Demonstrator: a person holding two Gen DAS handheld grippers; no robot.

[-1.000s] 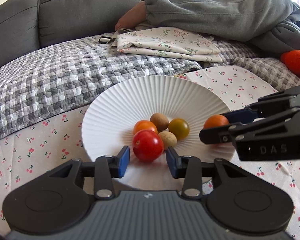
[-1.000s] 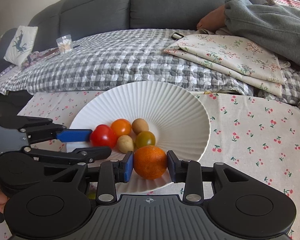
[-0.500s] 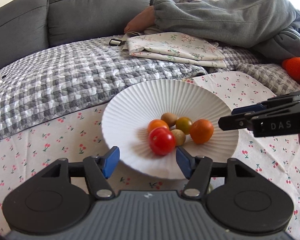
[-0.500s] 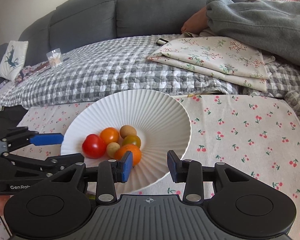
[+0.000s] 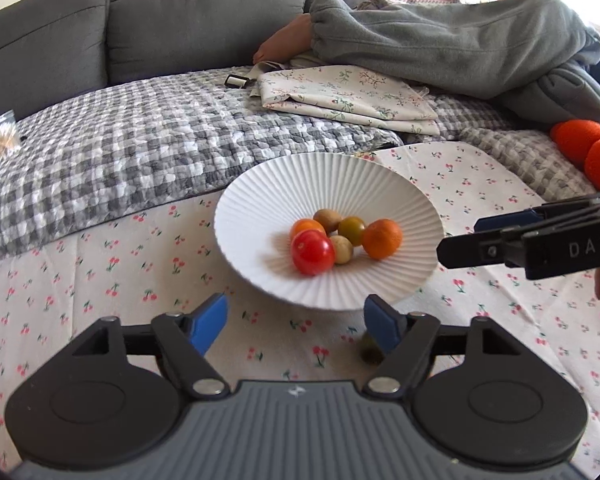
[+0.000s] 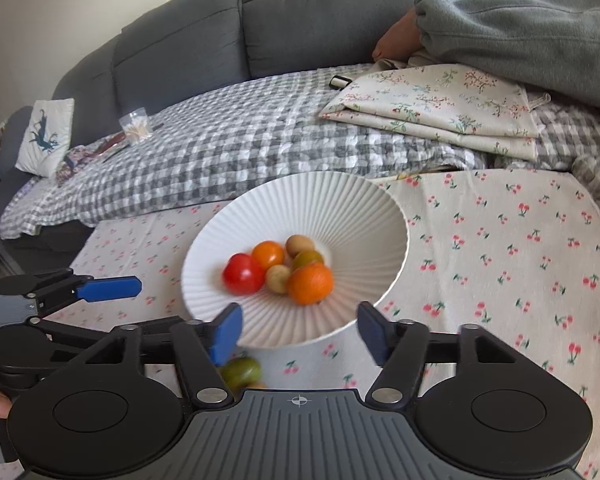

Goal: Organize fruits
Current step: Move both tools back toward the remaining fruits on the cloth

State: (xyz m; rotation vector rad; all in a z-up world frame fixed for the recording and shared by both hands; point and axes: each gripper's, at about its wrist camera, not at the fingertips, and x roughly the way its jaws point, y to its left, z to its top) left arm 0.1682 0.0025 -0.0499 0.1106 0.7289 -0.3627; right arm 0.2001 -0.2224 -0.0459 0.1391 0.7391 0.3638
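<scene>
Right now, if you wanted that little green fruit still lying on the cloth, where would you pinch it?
Probably across the middle of the green fruit, coming down from above. It is small and round, lies loose on the cherry-print cloth just outside the white plate, and could roll. Both jaws have just been opening and hold nothing.

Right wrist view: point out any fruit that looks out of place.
One green fruit lies on the cherry-print cloth, outside the white plate where the other fruits sit clustered. It is partly hidden behind the right gripper's left finger.
</scene>
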